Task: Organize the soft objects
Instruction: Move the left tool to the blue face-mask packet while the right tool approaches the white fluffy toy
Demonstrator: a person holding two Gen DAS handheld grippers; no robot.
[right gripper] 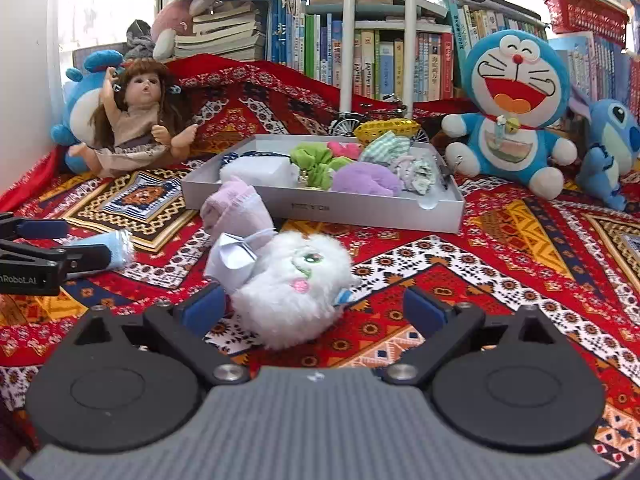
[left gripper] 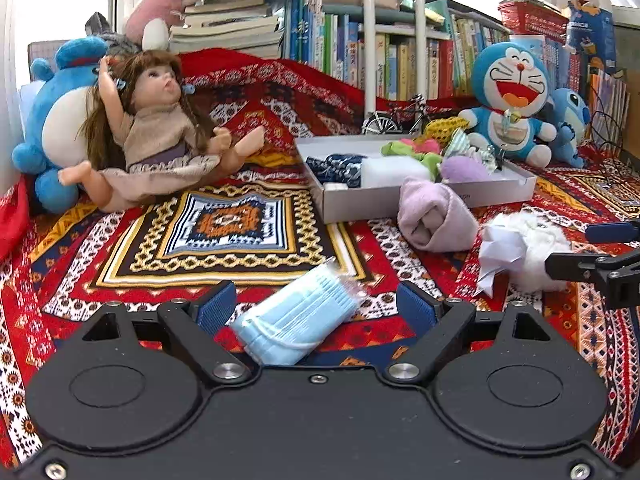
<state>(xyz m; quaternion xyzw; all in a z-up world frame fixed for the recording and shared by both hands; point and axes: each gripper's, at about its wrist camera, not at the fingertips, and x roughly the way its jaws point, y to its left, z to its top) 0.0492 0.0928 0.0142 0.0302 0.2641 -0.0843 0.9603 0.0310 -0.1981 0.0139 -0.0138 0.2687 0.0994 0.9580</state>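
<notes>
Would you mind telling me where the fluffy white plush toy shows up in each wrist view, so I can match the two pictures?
Left wrist: the white plush toy lies at the right edge, beside the right gripper, in front of the grey tray.
Right wrist: the toy lies low in the centre, between the open fingers.
Shared landmark: the folded pink cloth leaning against the tray's front wall.

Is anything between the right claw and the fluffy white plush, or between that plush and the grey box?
Nothing blocks the open right claw; the fluffy white plush toy lies between its fingers. Toward the shallow grey cardboard box, the rolled pale-pink sock lies beside the plush, right before the box's front wall.
</notes>
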